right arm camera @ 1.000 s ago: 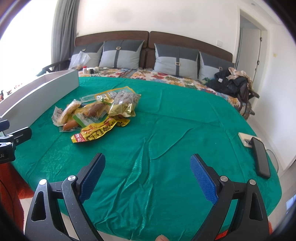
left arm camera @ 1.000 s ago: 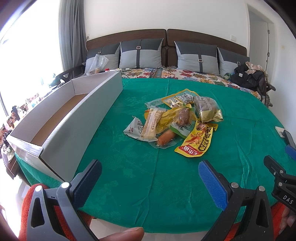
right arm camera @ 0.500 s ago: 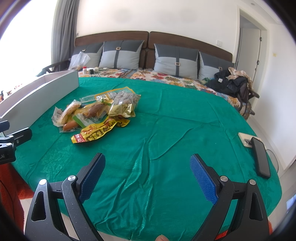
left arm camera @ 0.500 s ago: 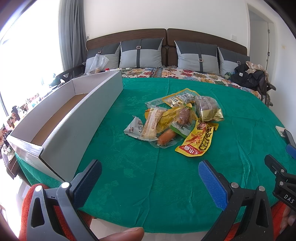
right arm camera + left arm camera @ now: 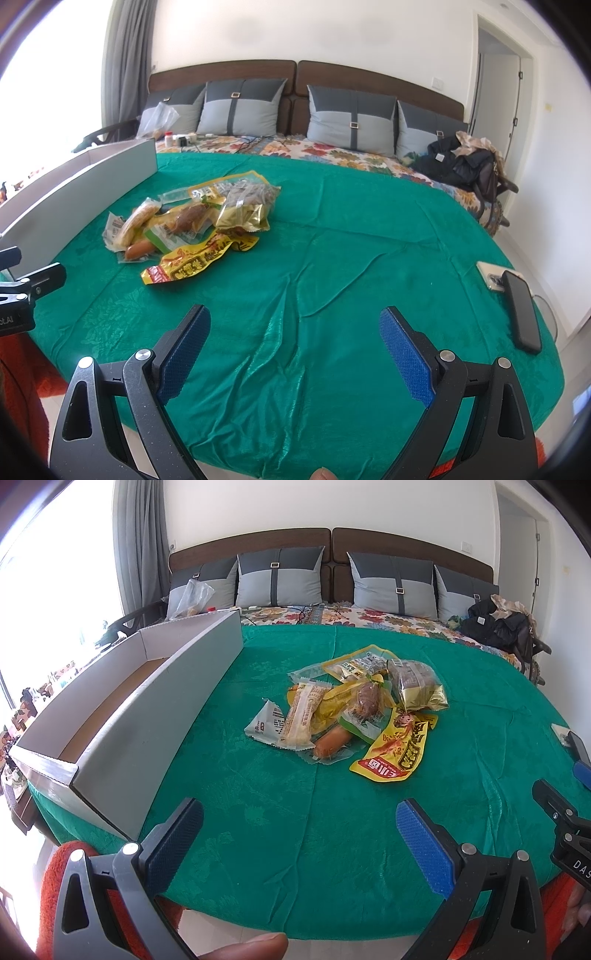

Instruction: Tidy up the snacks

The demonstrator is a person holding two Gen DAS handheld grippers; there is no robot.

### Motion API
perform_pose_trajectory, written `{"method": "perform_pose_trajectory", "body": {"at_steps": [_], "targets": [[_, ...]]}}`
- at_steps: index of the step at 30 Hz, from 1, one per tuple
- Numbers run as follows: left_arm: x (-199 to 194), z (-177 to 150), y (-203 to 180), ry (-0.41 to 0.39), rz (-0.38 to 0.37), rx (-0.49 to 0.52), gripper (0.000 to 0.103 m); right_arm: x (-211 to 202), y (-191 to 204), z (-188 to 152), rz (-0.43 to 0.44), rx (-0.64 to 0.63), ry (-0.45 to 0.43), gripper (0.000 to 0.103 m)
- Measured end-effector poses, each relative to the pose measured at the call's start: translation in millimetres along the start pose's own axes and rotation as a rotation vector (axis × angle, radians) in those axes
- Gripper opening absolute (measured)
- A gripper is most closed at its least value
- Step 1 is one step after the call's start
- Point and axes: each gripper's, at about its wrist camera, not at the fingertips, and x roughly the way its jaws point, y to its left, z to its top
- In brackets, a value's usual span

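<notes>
Left gripper held low over the near edge of the green tablecloth, jaws spread wide, nothing between the 2 blue pads. Right gripper likewise spread wide and empty, over bare rumpled cloth.

Straight ahead of the left jaws, well apart from them – a loose pile of snacks. Ahead and to the left of the right jaws in the right wrist view, same pile. Nearest the left jaws, a yellow packet with red and black Chinese characters, too small to read with certainty. Just left of it, a sausage in clear wrap. Further left, a long cream wrapper printed with small text, unreadable, lying across a white triangular sachet. Behind, a gold foil bag and a yellow pouch with a printed label, illegible.

Left of the left jaws, a long open cardboard box, white walls, brown floor, near corner close to the left pad.

Right of the right jaws, near the cloth's edge, a dark phone beside a pale device.

On the other gripper's body at the frame edge, letters "DAS" – cut off.
</notes>
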Motion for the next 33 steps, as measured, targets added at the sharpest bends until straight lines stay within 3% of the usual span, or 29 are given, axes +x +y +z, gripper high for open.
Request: {"method": "perform_pose_trajectory", "body": {"at_steps": [5,17,26,33], "targets": [[5,-2,1,0.036,-0.001,-0.008,0.103,3,0,-1,-0.008,-0.02,0.035,0.095],[10,-5,-2,0.071,-0.003,0.008,0.103,3,-1,-2,-0.006,-0.015,0.029,0.095],[27,-11,-2,0.133,0.008,0.028,0.103,5,-3,-3,0.002,-0.001,0.033,0.095],[58,-5,-1,0.209,0.0,0.028,0.103,15,-7,-8,0.028,0.04,0.087,0.095]]}}
